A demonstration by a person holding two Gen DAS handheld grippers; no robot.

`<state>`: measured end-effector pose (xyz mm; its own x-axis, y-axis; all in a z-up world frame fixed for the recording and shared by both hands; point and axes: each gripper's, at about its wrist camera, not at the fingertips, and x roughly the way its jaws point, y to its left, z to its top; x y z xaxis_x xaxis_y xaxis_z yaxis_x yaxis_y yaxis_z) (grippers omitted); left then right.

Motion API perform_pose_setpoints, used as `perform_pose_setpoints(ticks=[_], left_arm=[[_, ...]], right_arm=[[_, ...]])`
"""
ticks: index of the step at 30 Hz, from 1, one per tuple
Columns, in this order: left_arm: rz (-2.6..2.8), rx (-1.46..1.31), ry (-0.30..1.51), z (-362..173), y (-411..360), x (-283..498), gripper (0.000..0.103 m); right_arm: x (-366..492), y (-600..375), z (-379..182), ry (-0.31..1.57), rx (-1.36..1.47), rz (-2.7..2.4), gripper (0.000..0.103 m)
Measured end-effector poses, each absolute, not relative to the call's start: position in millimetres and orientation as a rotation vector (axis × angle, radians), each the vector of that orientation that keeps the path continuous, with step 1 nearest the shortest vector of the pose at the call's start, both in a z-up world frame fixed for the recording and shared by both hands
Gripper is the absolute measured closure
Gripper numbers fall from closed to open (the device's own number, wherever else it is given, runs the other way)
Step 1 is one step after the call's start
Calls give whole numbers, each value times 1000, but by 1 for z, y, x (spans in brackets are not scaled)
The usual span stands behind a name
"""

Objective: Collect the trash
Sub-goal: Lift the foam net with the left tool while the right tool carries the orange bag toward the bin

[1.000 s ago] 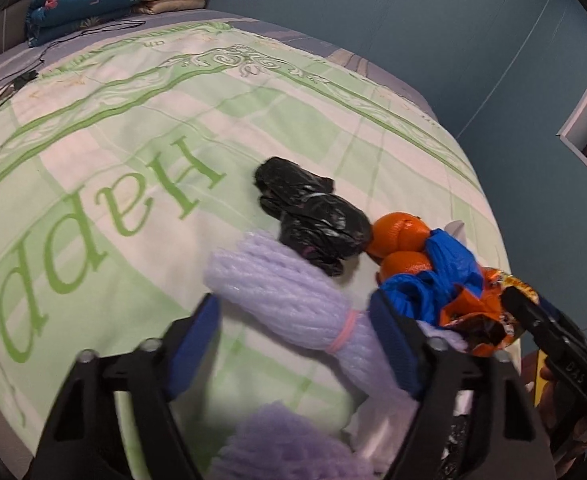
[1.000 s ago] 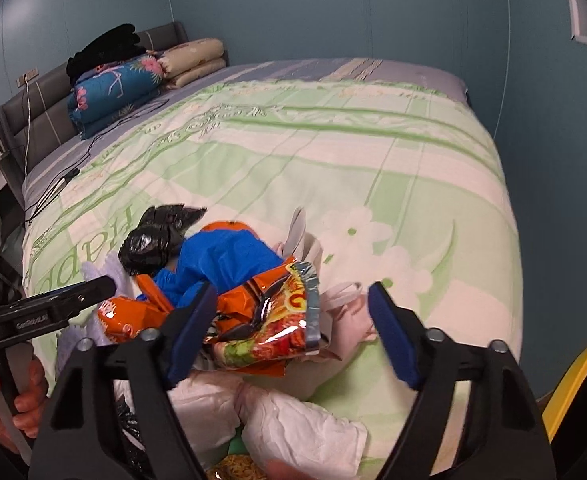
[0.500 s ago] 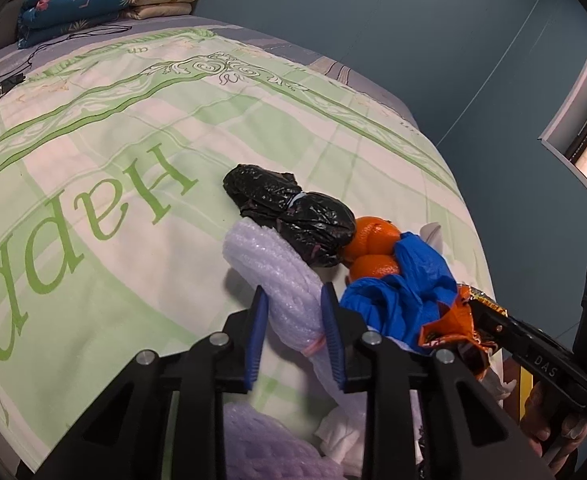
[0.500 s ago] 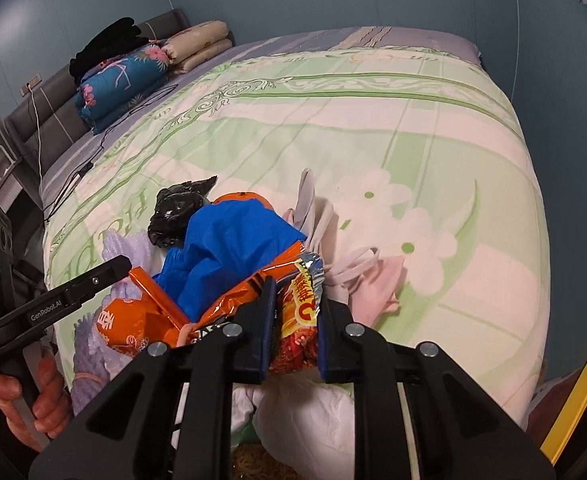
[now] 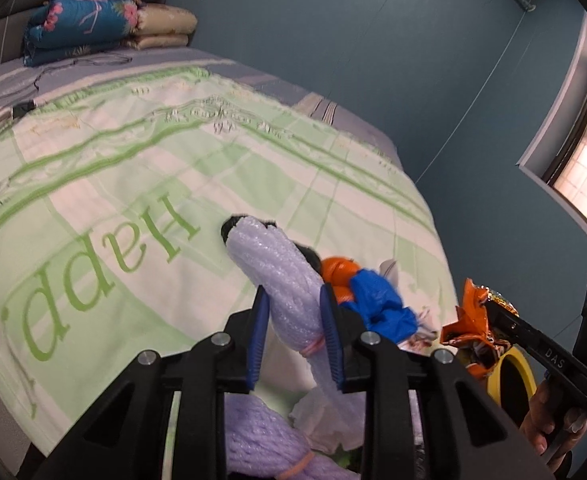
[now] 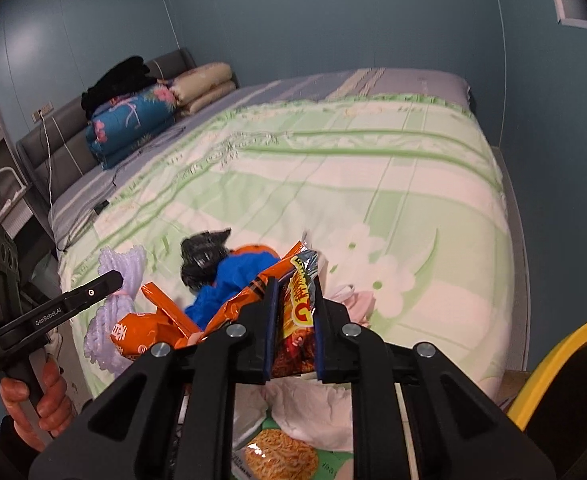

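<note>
My left gripper (image 5: pixel 293 316) is shut on a purple foam net sleeve (image 5: pixel 277 272) tied with a pink band and holds it lifted above the bed. My right gripper (image 6: pixel 293 308) is shut on an orange snack wrapper (image 6: pixel 297 296), also lifted; it also shows at the right of the left wrist view (image 5: pixel 473 324). On the green bedspread (image 6: pixel 373 184) lie a black plastic bag (image 6: pixel 203 256), a blue plastic bag (image 6: pixel 237 280), oranges (image 5: pixel 335 270) and white and pink scraps (image 6: pixel 353 300).
A yellow-rimmed bin (image 6: pixel 565 364) stands at the bed's near right corner. Folded quilts and pillows (image 6: pixel 149 116) lie at the headboard. White tissue and a noodle packet (image 6: pixel 281 456) lie below my right gripper. Blue walls surround the bed.
Both grippers have closed, the left on the purple foam sleeve, the right on the orange wrapper, and both have lifted their items off the pile.
</note>
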<state>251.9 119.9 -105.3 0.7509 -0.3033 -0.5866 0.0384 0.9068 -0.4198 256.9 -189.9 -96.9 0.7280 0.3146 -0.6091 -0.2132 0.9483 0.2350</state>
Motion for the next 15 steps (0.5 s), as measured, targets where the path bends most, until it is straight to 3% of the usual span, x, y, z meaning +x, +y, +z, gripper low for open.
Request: perform_pose_setpoints(ticks=[15], left_arm=[[-228,-364,555,-37,107,202,78]], right_arm=[[202,-224,-42,563,151,275,89]])
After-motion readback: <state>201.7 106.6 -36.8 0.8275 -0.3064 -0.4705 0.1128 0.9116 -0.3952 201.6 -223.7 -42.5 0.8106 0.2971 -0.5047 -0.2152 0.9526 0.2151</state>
